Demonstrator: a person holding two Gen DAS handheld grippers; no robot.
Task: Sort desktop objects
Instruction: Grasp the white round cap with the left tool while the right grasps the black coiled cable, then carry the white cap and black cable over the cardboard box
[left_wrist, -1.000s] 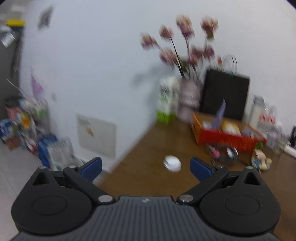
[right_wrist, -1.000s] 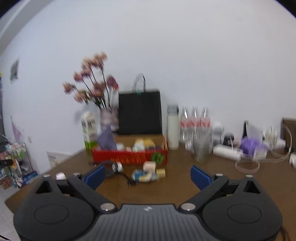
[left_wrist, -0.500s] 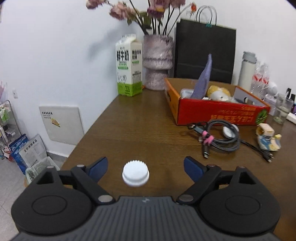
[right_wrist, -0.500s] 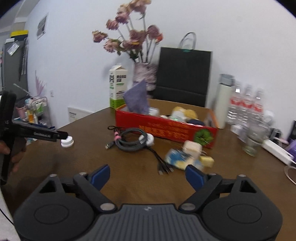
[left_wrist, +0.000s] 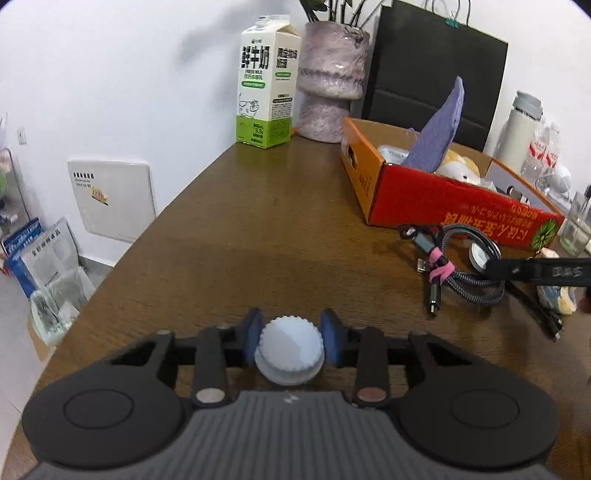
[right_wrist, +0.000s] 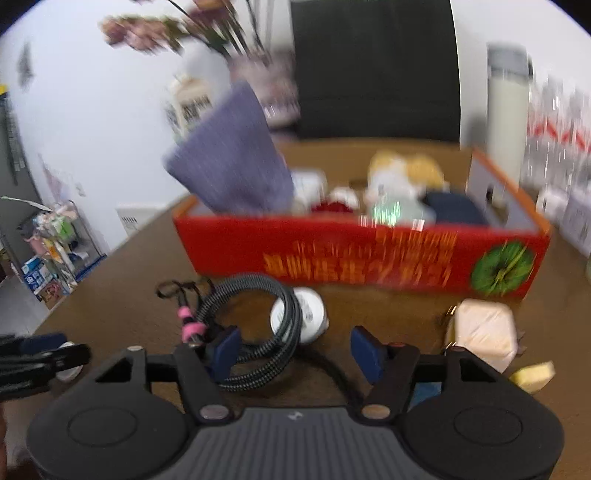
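On the brown table (left_wrist: 258, 221), my left gripper (left_wrist: 290, 334) has just closed its blue pads against the white cap (left_wrist: 289, 349) sitting between them, and a shallow bite could let it squirt out. My right gripper (right_wrist: 295, 349) has been closing too, its jaws half open and not gripping, with the coiled cable (right_wrist: 266, 325) lying between them ahead of the red box (right_wrist: 369, 254); the blur leaves me unsure, and it may snag one loop.

A round white ribbed plastic cap (left_wrist: 289, 349) stands flat on the brown tabletop (left_wrist: 258, 229); a coiled grey braided cable (right_wrist: 258, 332) lies before the red cardboard box (right_wrist: 332, 251).

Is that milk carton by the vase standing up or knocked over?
Standing up. The milk carton sits on its base on the table, gabled top pointing up, beside the vase. Whether it is opened or full cannot be told.
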